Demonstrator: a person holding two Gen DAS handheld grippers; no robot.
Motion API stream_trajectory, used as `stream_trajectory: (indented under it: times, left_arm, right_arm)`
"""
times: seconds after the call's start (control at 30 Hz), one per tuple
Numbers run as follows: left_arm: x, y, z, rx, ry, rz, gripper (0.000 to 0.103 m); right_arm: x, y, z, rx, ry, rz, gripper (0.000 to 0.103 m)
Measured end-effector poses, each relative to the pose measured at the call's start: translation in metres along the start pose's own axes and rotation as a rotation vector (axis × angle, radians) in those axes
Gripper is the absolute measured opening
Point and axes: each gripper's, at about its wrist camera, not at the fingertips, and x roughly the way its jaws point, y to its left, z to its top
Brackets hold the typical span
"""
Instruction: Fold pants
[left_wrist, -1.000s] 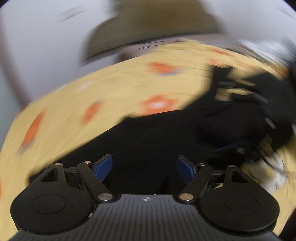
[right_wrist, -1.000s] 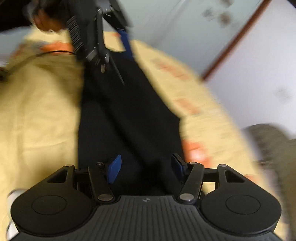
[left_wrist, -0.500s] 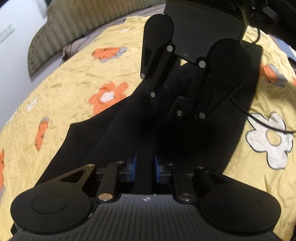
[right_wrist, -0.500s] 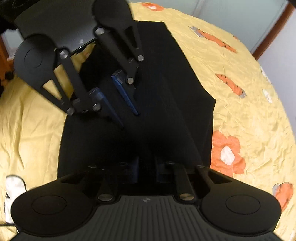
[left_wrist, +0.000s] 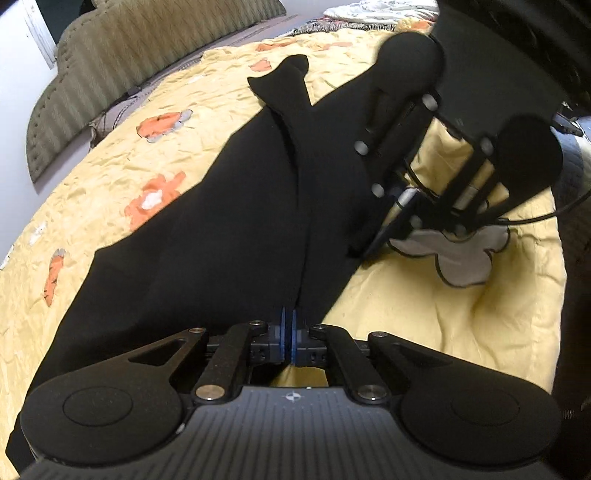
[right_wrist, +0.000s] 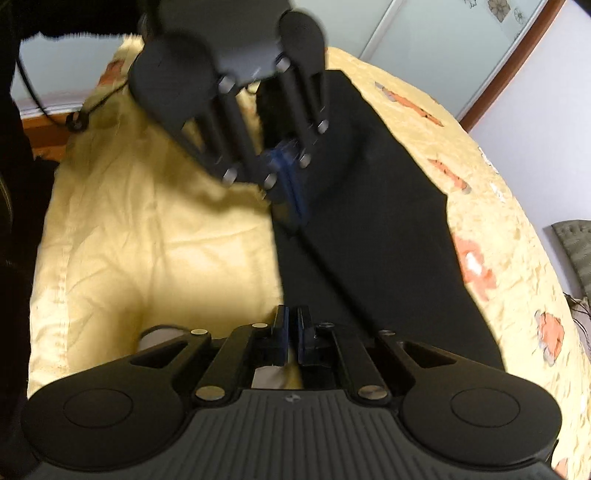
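The black pants (left_wrist: 236, 221) are laid lengthwise on the yellow flowered bedspread (left_wrist: 424, 302), their long axis running away toward the headboard (left_wrist: 122, 74). One edge is pinched by the left gripper (left_wrist: 288, 332) and apparently by the right gripper (right_wrist: 291, 332), both pressed together on the fabric.

— What obstructed passage?
— The other black two-finger gripper (left_wrist: 365, 251) stood over the long black pants (left_wrist: 229, 221).
— Free room?
— Bare yellow flowered bedspread (left_wrist: 424, 314) lay open beside them.
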Motion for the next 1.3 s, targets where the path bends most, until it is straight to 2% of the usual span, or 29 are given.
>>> stream_trajectory:
  times: [0.13,0.2,0.23,0.3,0.37,0.43,0.5,0.57,0.6,0.67,0.77,0.87,0.97,1.0,1.03,1.07,1.1,1.13,1.2,1.3]
  left_arm:
    - [-0.004,-0.003,-0.001,0.029,0.008,0.012,0.002]
    - [-0.006,0.001,0.002,0.011,0.006,0.013,0.01]
    - [-0.009,0.005,0.005,-0.008,-0.004,0.011,0.021]
    - [-0.014,0.007,0.013,-0.037,-0.048,-0.005,0.024]
    - [-0.013,0.007,0.025,-0.045,-0.094,-0.014,0.058]
    - [-0.008,-0.002,0.037,-0.008,-0.142,-0.002,0.074]
    - [0.003,-0.012,0.05,0.043,-0.166,0.019,0.073]
    - [0.019,-0.017,0.064,0.047,-0.177,-0.005,0.072]
    - [0.027,-0.017,0.069,0.029,-0.177,-0.024,0.072]
    - [0.047,-0.016,0.081,-0.024,-0.158,-0.053,0.062]
    - [0.07,-0.011,0.09,-0.123,-0.134,-0.051,0.047]
    - [0.081,-0.004,0.091,-0.21,-0.144,-0.077,0.044]
    - [0.083,-0.01,0.09,-0.191,-0.154,-0.068,0.043]
    - [0.084,-0.014,0.09,-0.174,-0.161,-0.062,0.042]
    - [0.083,-0.017,0.091,-0.16,-0.166,-0.059,0.035]
    - [0.084,-0.017,0.091,-0.152,-0.17,-0.06,0.024]
    - [0.083,-0.017,0.091,-0.153,-0.173,-0.063,0.022]
    - [0.084,-0.016,0.09,-0.159,-0.176,-0.068,0.016]
    - [0.085,-0.014,0.089,-0.174,-0.183,-0.061,0.004]
    - [0.085,-0.01,0.088,-0.191,-0.192,-0.064,0.002]
  right_arm:
    - [-0.001,0.001,-0.006,0.041,-0.055,-0.065,0.005]
    - [-0.012,-0.008,-0.009,0.059,-0.078,-0.173,0.006]
    - [-0.016,-0.014,-0.011,0.058,-0.071,-0.227,0.006]
    - [-0.022,-0.03,-0.016,0.097,-0.058,-0.301,0.011]
    - [-0.024,-0.056,-0.027,0.221,-0.036,-0.391,0.017]
    - [-0.028,-0.092,-0.045,0.417,-0.034,-0.497,0.025]
    - [-0.033,-0.129,-0.068,0.645,-0.042,-0.582,0.041]
    - [-0.04,-0.171,-0.1,0.912,-0.075,-0.65,0.06]
    - [-0.043,-0.188,-0.115,1.012,-0.086,-0.673,0.06]
    - [-0.038,-0.223,-0.136,1.14,-0.069,-0.686,0.06]
    - [-0.017,-0.26,-0.15,1.175,-0.005,-0.705,0.06]
    - [0.012,-0.284,-0.157,1.178,0.089,-0.71,0.06]
    - [0.039,-0.304,-0.162,1.162,0.189,-0.724,0.06]
    - [0.044,-0.305,-0.164,1.154,0.215,-0.728,0.059]
    - [0.046,-0.305,-0.165,1.149,0.219,-0.724,0.057]
    - [0.046,-0.308,-0.166,1.154,0.205,-0.711,0.035]
    - [0.043,-0.311,-0.168,1.175,0.191,-0.698,0.012]
    - [0.037,-0.308,-0.17,1.2,0.173,-0.706,0.008]
    - [0.02,-0.302,-0.174,1.227,0.121,-0.727,0.005]
    - [-0.008,-0.292,-0.187,1.318,0.009,-0.727,0.004]
